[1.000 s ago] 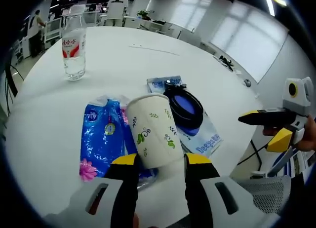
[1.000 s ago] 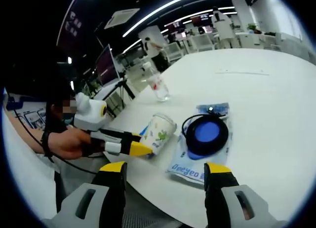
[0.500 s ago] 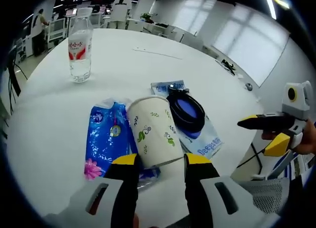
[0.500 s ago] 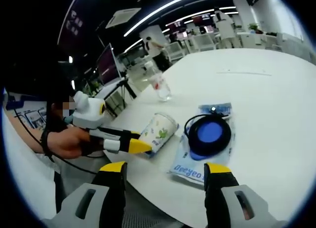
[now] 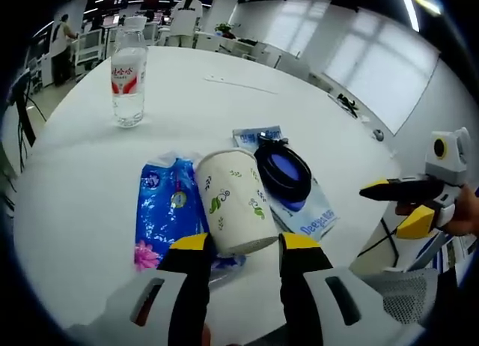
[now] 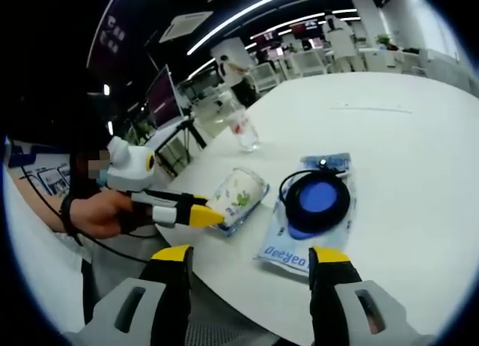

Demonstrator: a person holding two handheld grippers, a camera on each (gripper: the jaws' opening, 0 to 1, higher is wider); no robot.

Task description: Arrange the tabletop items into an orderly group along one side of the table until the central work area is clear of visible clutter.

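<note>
A white paper cup (image 5: 234,200) with green leaf prints lies tilted between my left gripper's (image 5: 245,245) yellow-tipped jaws, which are shut on its base. The cup rests over a blue tissue pack (image 5: 166,211). To its right a black round disc with a blue centre (image 5: 283,166) sits on a pale wipes packet (image 5: 308,215). In the right gripper view the left gripper (image 6: 209,215) holds the cup (image 6: 239,195) low on the table, left of the disc (image 6: 318,200) and packet (image 6: 292,250). My right gripper (image 6: 251,260) is open, off the table's near edge, holding nothing.
A clear water bottle (image 5: 129,76) with a red label stands upright at the far left of the round white table (image 5: 224,106); it also appears as the bottle (image 6: 244,132). The right gripper (image 5: 393,205) hovers beyond the table's right edge. Office desks and chairs lie behind.
The left gripper has lowered the cup from a raised tilt until it lies on the tissue pack. The right gripper has stayed put, open.
</note>
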